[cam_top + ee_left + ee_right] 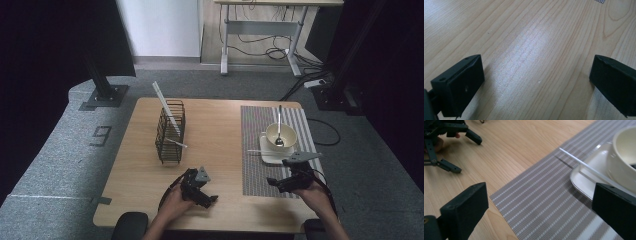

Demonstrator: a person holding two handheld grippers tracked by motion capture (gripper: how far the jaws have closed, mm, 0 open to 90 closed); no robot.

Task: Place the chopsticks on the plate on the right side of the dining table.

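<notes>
Chopsticks, white and thin, are split between two places in the high view: a pair stands slanted in the black wire rack (170, 131), where the mesh props them, and a single chopstick (261, 151) lies across the square plate (273, 152) under the bowl (281, 135), its tip out over the striped placemat (255, 150), easy to pinch. A spoon (279, 131) leans in the bowl. The right gripper (276, 182) rests near that plate; the left gripper (212, 200) lies on the bare desk (215, 125). On the floor a "9" (101, 135) is marked. Left gripper view: fingers (459, 87) wide apart, empty, over wood. Right gripper view: fingers (465, 210) spread wide, empty, aimed at the chopstick (584, 165) resting on the plate's rim (580, 182).
</notes>
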